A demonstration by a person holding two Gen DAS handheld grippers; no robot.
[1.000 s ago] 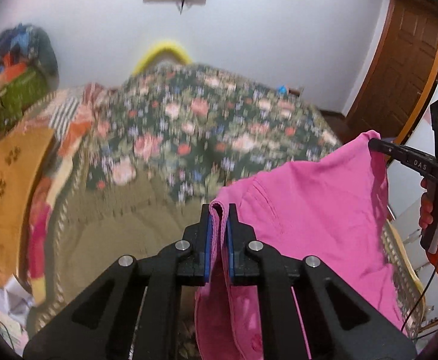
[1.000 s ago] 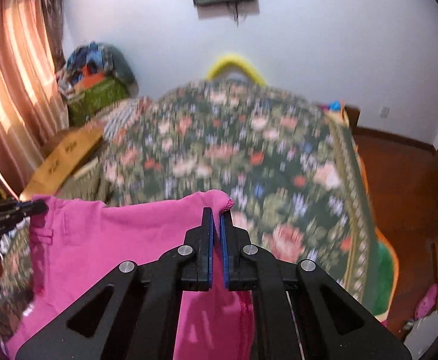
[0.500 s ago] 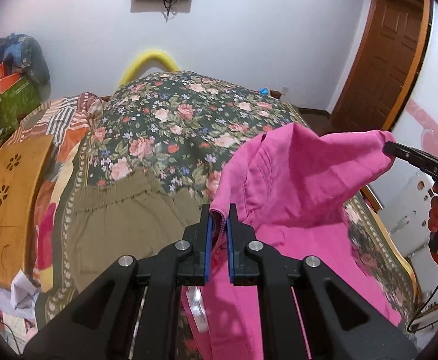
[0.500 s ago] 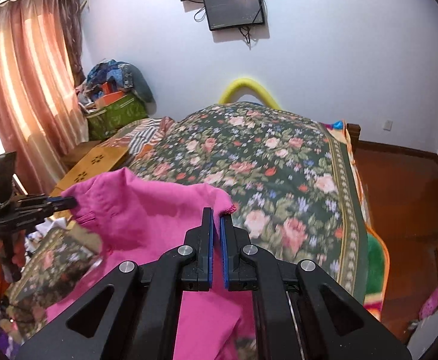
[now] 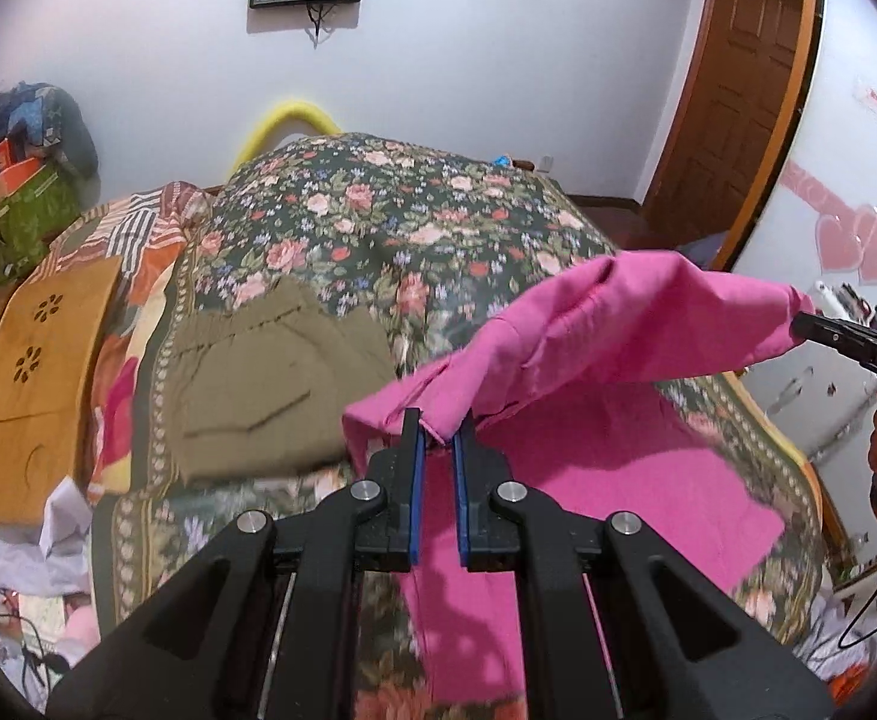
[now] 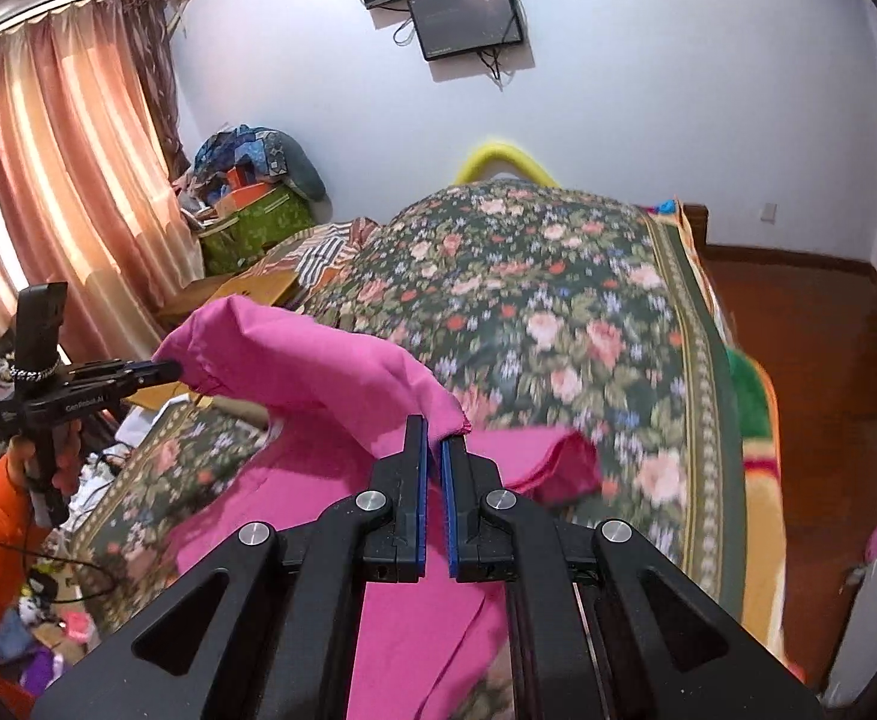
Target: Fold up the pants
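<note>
- My left gripper (image 5: pixel 436 441) has its fingers clenched on one corner of the bright pink cotton pants (image 5: pixel 606 480); cloth sits pinched between the blue pads.
- My right gripper (image 6: pixel 435 447) likewise grips the other corner, fingers clamped on a fold of pink fabric.
- The held edge spans between my two grippers in the air, slack and sagging; the rest of the pants lies spread on the dark floral bedspread (image 5: pixel 378 222), near the foot of the bed.
- A folded olive-green cloth garment (image 5: pixel 264 384) rests on the bedspread just beside the pink cloth, to my left.
- Step in hand, as I judge it: carrying the raised edge over the lying part to make a fold.
- Next move calls for lowering both corners evenly, keeping the edge taut and square, then letting go only once the layers lie flat.
</note>
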